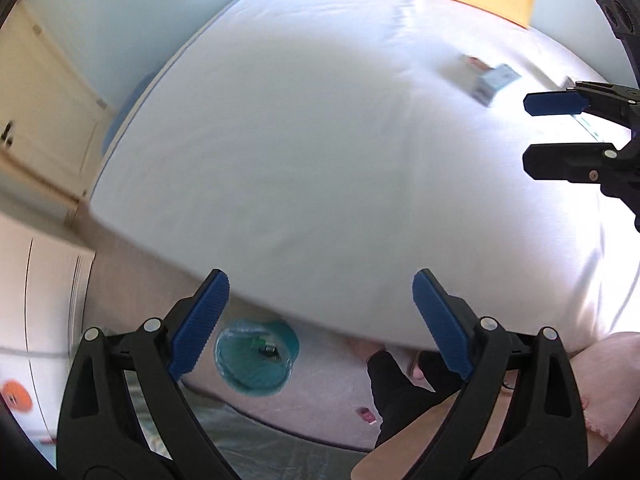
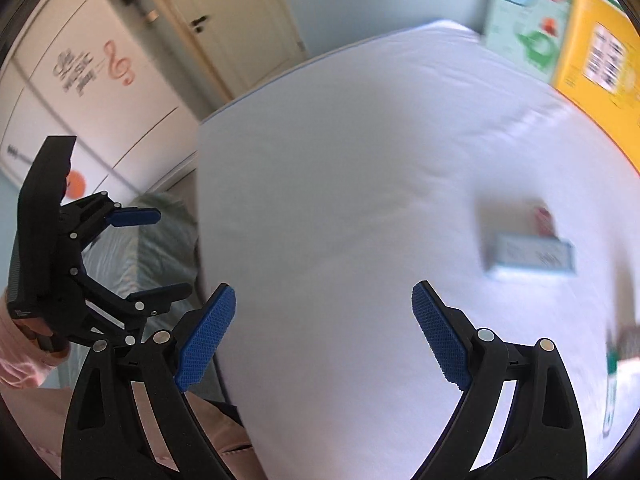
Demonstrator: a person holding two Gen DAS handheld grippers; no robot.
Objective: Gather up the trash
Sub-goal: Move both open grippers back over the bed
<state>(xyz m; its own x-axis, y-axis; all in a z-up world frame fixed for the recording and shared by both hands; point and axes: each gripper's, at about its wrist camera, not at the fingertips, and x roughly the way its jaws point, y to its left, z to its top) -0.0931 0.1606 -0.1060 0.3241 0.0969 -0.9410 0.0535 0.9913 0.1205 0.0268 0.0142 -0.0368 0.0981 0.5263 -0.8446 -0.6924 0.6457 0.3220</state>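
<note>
A white bed [image 1: 300, 140] fills both views. A small light-blue box [image 2: 530, 256] lies on it at the right, with a red-and-white wrapper [image 2: 544, 220] just behind it; the box also shows blurred in the left wrist view [image 1: 494, 80]. A teal bin [image 1: 256, 354] lined with a bag stands on the floor below the bed's near edge, with a small dark item inside. My left gripper [image 1: 320, 320] is open and empty above the bed edge and bin. My right gripper [image 2: 324, 336] is open and empty over the bed, left of the box.
More litter lies at the bed's right edge [image 2: 618, 360]. A small red scrap [image 1: 366, 414] lies on the floor. Yellow [image 2: 600, 72] and green boxes [image 2: 528, 16] stand behind the bed. A white wardrobe [image 2: 92, 92] and a door [image 2: 224, 20] are at left.
</note>
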